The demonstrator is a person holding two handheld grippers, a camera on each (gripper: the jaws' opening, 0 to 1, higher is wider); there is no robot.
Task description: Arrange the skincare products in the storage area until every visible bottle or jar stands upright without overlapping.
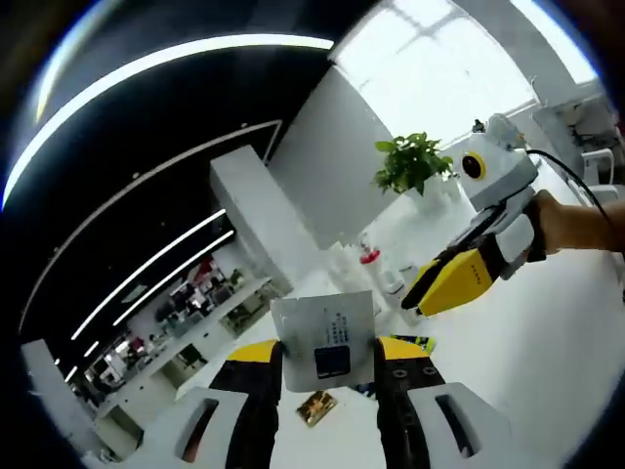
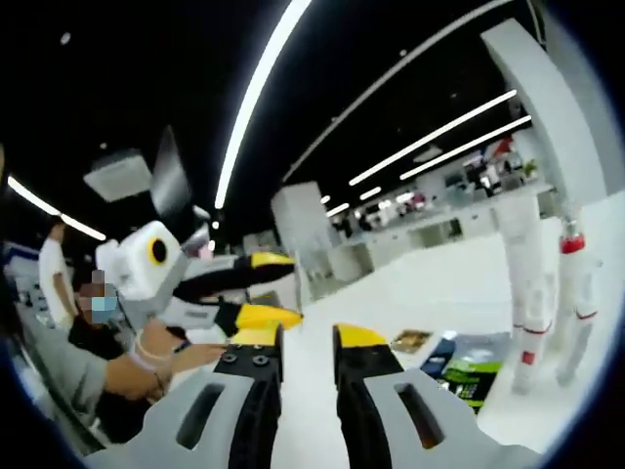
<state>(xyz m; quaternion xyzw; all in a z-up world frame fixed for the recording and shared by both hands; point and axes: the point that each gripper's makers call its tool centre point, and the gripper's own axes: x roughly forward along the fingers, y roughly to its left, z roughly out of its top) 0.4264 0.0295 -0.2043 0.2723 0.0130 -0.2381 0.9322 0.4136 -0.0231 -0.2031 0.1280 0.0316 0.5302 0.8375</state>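
Note:
My left gripper [image 1: 329,352] is shut on a small white box [image 1: 325,335] with a dark blue label, held up off the white table [image 1: 547,371]. The right gripper [image 1: 408,298] reaches in from the right, a hand behind it, its yellow tips close to several white bottles, one of them a red-capped bottle [image 1: 368,257]. In the right gripper view, my right gripper [image 2: 307,339] stands slightly open over the table [image 2: 410,293] with nothing between its jaws. The left gripper [image 2: 278,288] shows at the left. Tall white bottles with red bands [image 2: 568,283] stand upright at the right.
A gold sachet [image 1: 314,406] and green and blue packets [image 1: 414,343] lie flat on the table; they appear again as gold sachet [image 2: 411,340] and packets [image 2: 467,372]. A potted plant [image 1: 413,162] stands at the back. A person's arm [image 2: 137,366] is at the left.

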